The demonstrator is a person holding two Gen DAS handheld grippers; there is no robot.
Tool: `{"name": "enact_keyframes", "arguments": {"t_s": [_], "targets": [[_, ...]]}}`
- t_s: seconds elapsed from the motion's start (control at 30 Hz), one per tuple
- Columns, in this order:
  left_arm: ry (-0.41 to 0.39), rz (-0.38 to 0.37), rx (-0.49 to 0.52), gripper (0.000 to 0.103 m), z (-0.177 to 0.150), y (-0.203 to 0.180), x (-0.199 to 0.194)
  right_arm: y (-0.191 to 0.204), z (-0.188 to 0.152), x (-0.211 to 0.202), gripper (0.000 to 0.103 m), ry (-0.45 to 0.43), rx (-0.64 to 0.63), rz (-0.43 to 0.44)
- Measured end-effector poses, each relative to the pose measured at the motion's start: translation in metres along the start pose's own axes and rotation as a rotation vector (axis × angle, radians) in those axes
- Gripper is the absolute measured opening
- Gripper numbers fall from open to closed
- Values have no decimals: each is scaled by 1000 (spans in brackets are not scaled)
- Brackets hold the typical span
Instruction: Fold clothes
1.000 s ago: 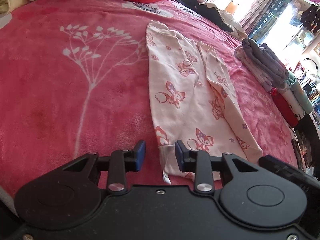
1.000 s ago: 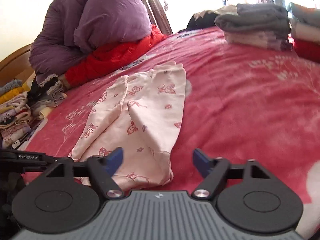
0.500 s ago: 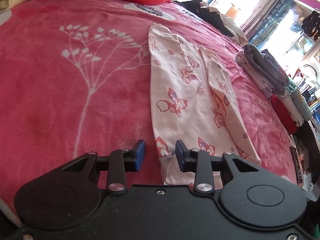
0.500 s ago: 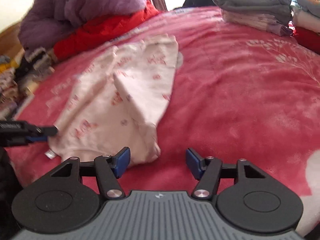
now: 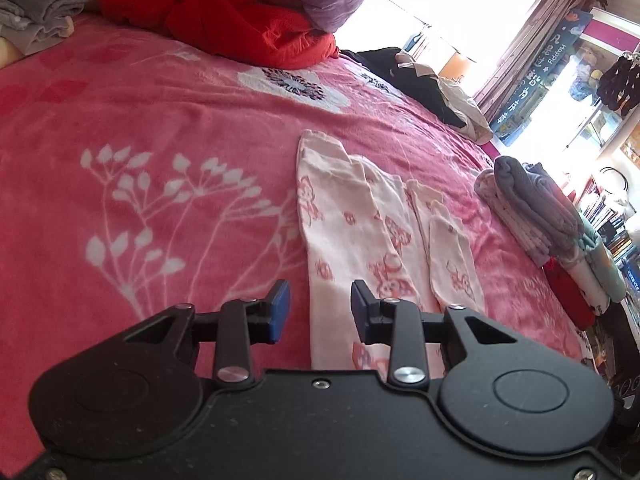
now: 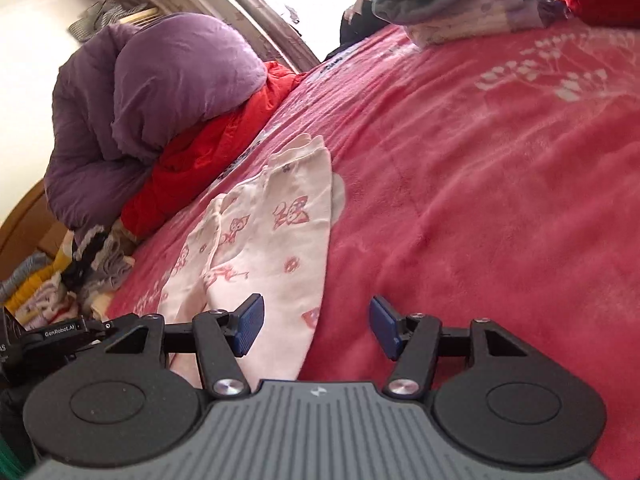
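Pale pink children's trousers with a red fox print (image 5: 352, 236) lie flat, folded lengthwise, on the pink blanket (image 5: 140, 140). My left gripper (image 5: 316, 310) is open over the near left edge of the trousers, jaws either side of that edge. In the right wrist view the trousers (image 6: 276, 240) run away from me. My right gripper (image 6: 316, 326) is open and empty over their near right edge. The left gripper's body (image 6: 60, 334) shows at the left of that view.
A purple duvet (image 6: 160, 92) and red bedding (image 5: 224, 12) are heaped at the head of the bed. Stacks of folded clothes (image 5: 560, 232) line the right side. More folded clothes (image 6: 44, 292) sit at the far left. Dark clothes (image 5: 404, 76) lie by the window.
Both grippers have moved forward and low over the near end of the trousers. The right gripper's jaws stay wide open. The trousers lie as before.
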State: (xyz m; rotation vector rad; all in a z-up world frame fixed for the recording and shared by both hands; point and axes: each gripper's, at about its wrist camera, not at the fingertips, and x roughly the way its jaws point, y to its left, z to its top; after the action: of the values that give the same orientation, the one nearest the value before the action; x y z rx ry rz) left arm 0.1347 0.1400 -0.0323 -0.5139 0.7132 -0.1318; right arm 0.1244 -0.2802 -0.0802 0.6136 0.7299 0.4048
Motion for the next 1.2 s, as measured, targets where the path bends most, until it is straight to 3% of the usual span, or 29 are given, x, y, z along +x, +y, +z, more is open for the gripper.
{"name": "enact_keyframes", "arguments": {"t_s": [0.27,0.5,0.73,0.87,0.93,1.2], "targets": [[-33,-21,81,29,39,5,53,-17,15,32,57,2,58,57],[-76,-21,150,22,59,3,78,-14,7,37,58,-58,-24,52],[-73,-9,126,22,74,11,95,-16,5,36,58,-72,-34,58],[-39,-13,148,14,75,9,100,-18,5,36,58,-82,-34,67],[-49,7,187,4,72,4,98,-19,4,35,58,-87,-34,71],[-152,59,184,3,71,3,57,-20,0,35,58,-110,-52,77]]}}
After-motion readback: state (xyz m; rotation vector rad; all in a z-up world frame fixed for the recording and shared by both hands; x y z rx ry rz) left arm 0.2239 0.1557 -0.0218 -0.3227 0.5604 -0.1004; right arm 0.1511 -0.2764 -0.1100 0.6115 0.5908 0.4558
